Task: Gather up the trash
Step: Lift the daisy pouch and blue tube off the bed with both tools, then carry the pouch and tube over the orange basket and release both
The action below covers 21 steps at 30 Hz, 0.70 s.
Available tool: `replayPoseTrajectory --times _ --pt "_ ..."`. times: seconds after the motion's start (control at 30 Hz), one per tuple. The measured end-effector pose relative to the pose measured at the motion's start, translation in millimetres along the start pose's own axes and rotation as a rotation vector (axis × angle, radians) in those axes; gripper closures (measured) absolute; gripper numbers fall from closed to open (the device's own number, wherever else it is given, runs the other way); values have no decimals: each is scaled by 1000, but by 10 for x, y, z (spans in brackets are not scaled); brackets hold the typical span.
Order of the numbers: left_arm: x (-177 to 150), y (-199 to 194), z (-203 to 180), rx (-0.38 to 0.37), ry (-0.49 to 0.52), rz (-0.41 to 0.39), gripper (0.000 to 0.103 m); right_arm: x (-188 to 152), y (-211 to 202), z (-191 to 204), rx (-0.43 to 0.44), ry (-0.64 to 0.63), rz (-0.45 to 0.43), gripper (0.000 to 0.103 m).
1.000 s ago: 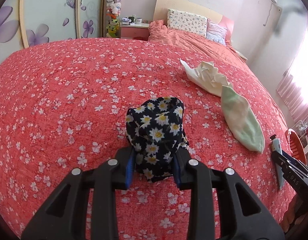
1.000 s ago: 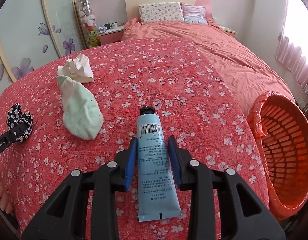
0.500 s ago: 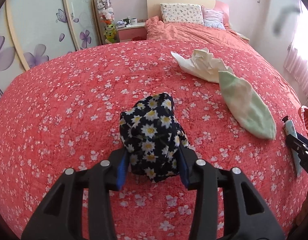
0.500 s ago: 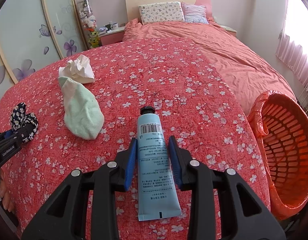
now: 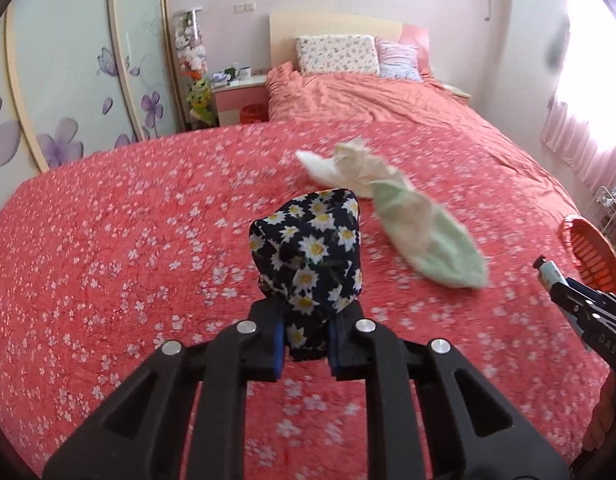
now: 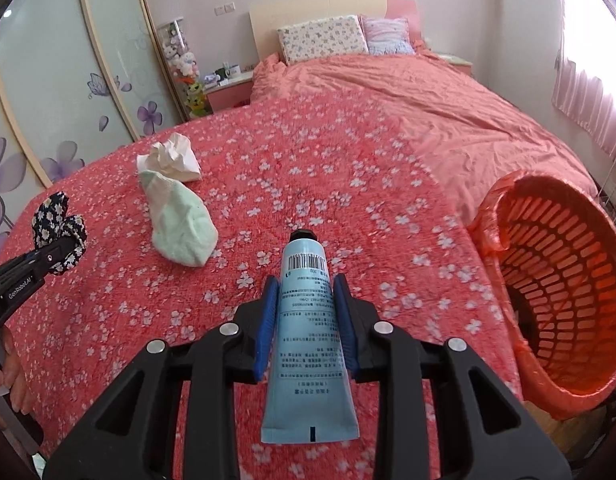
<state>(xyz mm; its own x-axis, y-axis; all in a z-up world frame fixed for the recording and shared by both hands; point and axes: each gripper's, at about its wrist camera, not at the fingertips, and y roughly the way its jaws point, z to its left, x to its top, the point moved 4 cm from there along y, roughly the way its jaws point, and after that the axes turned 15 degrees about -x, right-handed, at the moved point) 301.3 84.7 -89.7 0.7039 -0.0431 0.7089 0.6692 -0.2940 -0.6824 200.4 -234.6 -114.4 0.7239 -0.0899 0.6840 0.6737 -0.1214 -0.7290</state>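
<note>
A dark cloth printed with daisies [image 5: 308, 248] is pinched between the pads of my left gripper [image 5: 306, 312], whose jaws are closing on it; it hangs lifted off the red flowered bedspread [image 5: 128, 240]. My right gripper [image 6: 306, 284] is closing tighter on a light blue tube [image 6: 308, 320] with a black cap, held above the bedspread. A pale green sock [image 6: 184, 224] and a crumpled white tissue [image 6: 172, 158] lie on the bed between the two grippers. An orange basket [image 6: 567, 264] lined with an orange bag stands off the bed's right edge.
The bed [image 6: 447, 112] runs back to pillows [image 6: 323, 38] and a headboard. A sliding wardrobe with purple flowers [image 5: 64, 144] lines the left wall, with a nightstand [image 5: 240, 96] beside the bed. Pink curtains [image 6: 587, 88] hang at the right. A person's fingers [image 6: 12, 372] hold the left gripper.
The left gripper has closed tighter on the daisy cloth and lifted it, swinging rightward. The right gripper, still holding the tube, has shifted toward the basket.
</note>
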Motion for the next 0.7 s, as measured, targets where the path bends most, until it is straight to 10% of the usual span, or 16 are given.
replayPoseTrajectory --times 0.43,0.7 --pt "-40 -132 -270 -42 24 2 87 -62 220 63 -30 -29 89 75" --pt "27 -349 -541 -82 53 -29 87 90 -283 -231 5 46 -32 75"
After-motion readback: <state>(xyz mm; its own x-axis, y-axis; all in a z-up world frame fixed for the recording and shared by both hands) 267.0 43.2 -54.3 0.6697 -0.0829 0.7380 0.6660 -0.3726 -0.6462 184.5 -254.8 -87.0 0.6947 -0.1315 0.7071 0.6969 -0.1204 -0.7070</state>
